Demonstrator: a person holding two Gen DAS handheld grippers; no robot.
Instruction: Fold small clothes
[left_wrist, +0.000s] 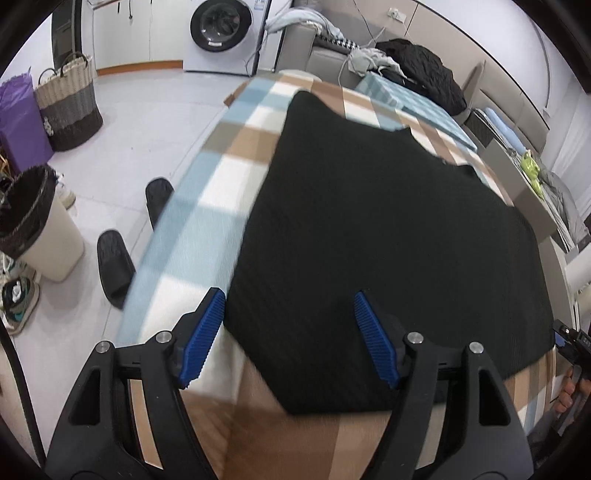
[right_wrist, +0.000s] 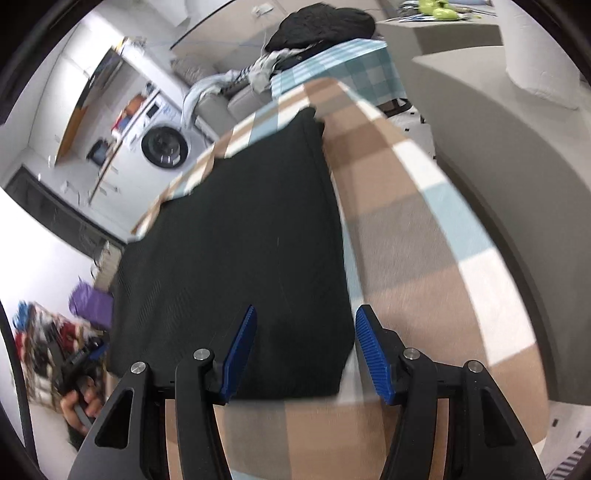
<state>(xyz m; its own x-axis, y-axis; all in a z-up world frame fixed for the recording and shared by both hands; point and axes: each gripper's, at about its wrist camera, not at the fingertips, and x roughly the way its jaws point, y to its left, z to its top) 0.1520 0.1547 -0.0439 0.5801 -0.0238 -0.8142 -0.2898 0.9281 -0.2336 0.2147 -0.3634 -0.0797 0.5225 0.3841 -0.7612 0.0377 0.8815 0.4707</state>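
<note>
One checked blanket (left_wrist: 236, 147) in tan, white and pale blue covers the big flat surface, and it takes up most of both views. On it lies the black garment (left_wrist: 369, 229), spread flat with a straight folded edge along its near side; in the right wrist view the same garment (right_wrist: 236, 236) runs away from the camera along the blanket's middle. Behind stand a white washing machine (left_wrist: 221, 33), a woven basket (left_wrist: 70, 103) and a lined bin (left_wrist: 40, 225). Two black slippers (left_wrist: 114, 266) sit on the pale floor beside the blanket's edge. The left gripper (left_wrist: 290, 338) hangs over the garment's near left corner, its blue pads spread wide and holding nothing. The right gripper (right_wrist: 304, 352) hangs over the near right corner, moderately apart and empty too.
</note>
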